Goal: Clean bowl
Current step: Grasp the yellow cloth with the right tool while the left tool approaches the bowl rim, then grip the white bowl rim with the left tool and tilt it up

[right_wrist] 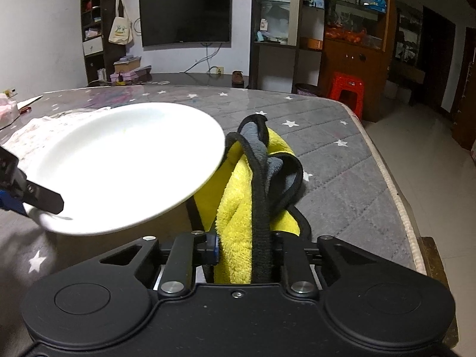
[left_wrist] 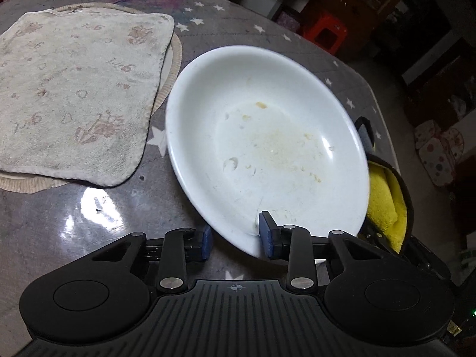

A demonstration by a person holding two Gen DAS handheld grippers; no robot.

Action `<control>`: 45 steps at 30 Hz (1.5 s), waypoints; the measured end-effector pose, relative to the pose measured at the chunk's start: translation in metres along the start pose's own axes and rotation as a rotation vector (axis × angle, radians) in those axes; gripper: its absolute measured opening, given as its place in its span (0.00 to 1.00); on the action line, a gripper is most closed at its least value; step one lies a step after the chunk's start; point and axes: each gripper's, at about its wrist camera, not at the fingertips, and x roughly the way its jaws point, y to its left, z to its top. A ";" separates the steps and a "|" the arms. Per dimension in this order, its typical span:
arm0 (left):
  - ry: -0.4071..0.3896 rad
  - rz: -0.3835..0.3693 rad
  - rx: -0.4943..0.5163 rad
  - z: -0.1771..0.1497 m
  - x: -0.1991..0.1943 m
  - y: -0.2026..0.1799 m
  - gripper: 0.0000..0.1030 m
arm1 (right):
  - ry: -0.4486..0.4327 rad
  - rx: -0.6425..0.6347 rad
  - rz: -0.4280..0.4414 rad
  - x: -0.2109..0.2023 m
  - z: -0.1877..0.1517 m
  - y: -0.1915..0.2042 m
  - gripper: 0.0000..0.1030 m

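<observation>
A white bowl (left_wrist: 267, 119) with yellowish smears and crumbs (left_wrist: 282, 151) inside is tilted up off the table. My left gripper (left_wrist: 236, 239) is shut on its near rim, one blue pad inside the bowl and one outside. In the right wrist view the bowl (right_wrist: 119, 163) hangs at the left, with a left finger (right_wrist: 44, 197) on its edge. My right gripper (right_wrist: 247, 250) is shut on a yellow cloth (right_wrist: 238, 208) with grey backing and black trim, bunched upright just right of the bowl. The cloth (left_wrist: 383, 202) peeks out behind the bowl's right rim.
A pale patterned towel (left_wrist: 74, 95) lies flat on a round beige mat at the left of the grey star-print table (left_wrist: 89, 214). The table's edge (right_wrist: 395, 196) runs along the right, with floor and a red stool (right_wrist: 346, 92) beyond it.
</observation>
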 end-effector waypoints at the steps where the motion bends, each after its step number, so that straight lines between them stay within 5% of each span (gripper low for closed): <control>1: 0.007 -0.004 -0.003 0.002 0.000 0.002 0.31 | 0.000 -0.006 0.004 -0.002 -0.001 0.001 0.20; 14: 0.116 -0.020 0.041 0.022 0.002 0.014 0.31 | -0.014 -0.113 0.079 -0.038 -0.019 0.032 0.20; 20: 0.109 0.019 0.166 0.023 -0.003 0.005 0.42 | -0.013 -0.153 0.088 -0.038 -0.019 0.037 0.20; 24: 0.063 0.016 0.224 0.020 -0.013 0.006 0.60 | -0.010 -0.107 0.076 -0.029 -0.014 0.028 0.20; 30: -0.023 0.030 0.400 -0.002 -0.040 0.001 0.63 | -0.010 -0.104 0.063 -0.031 -0.015 0.026 0.20; 36: -0.158 0.017 0.692 -0.039 -0.060 -0.028 0.63 | -0.015 -0.089 0.054 -0.032 -0.014 0.022 0.24; 40: -0.218 0.000 0.910 -0.061 -0.050 -0.059 0.63 | -0.017 -0.090 0.045 -0.032 -0.015 0.021 0.23; 45: -0.213 0.011 1.028 -0.068 -0.026 -0.073 0.56 | -0.009 -0.089 0.048 -0.035 -0.018 0.018 0.19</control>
